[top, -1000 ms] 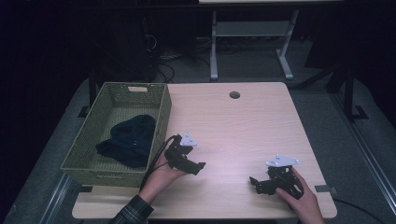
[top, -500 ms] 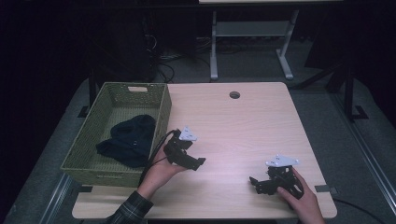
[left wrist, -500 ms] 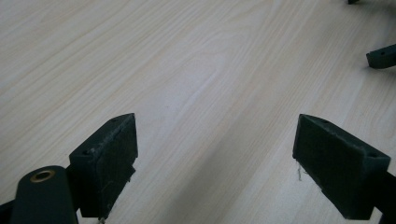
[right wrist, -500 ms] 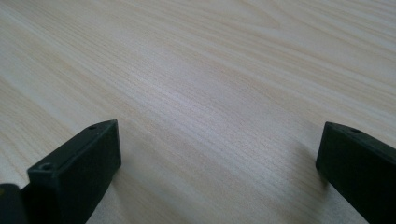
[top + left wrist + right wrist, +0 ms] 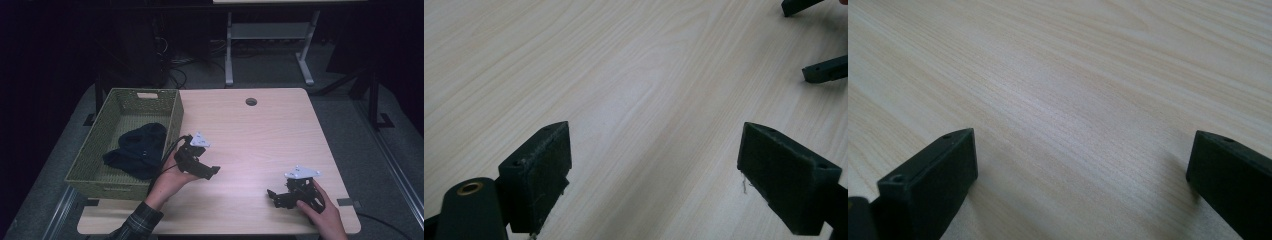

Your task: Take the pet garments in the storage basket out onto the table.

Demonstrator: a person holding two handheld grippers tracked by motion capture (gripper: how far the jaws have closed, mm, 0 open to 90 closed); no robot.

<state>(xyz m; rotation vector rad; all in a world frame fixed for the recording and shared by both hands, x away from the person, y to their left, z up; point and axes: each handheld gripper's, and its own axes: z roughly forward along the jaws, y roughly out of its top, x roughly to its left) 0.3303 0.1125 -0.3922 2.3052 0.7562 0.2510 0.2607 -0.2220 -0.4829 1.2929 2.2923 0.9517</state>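
A green woven basket stands at the table's left edge with a dark cloth bundled inside. A hand holds my left gripper just right of the basket, a little above the wood, jaws pointing right. In the left gripper view my left gripper is open over bare wood, and the right gripper's fingertips show at the top right. My right gripper rests near the front right of the table, jaws pointing left. In the right gripper view it is open with nothing between the jaws.
The light wooden table has a round cable hole near its far edge. A white metal frame stands on the dark floor behind the table. A plaid sleeve comes in at the front left.
My left gripper has drifted slightly away from the front edge, staying beside the basket. The right gripper has not moved.
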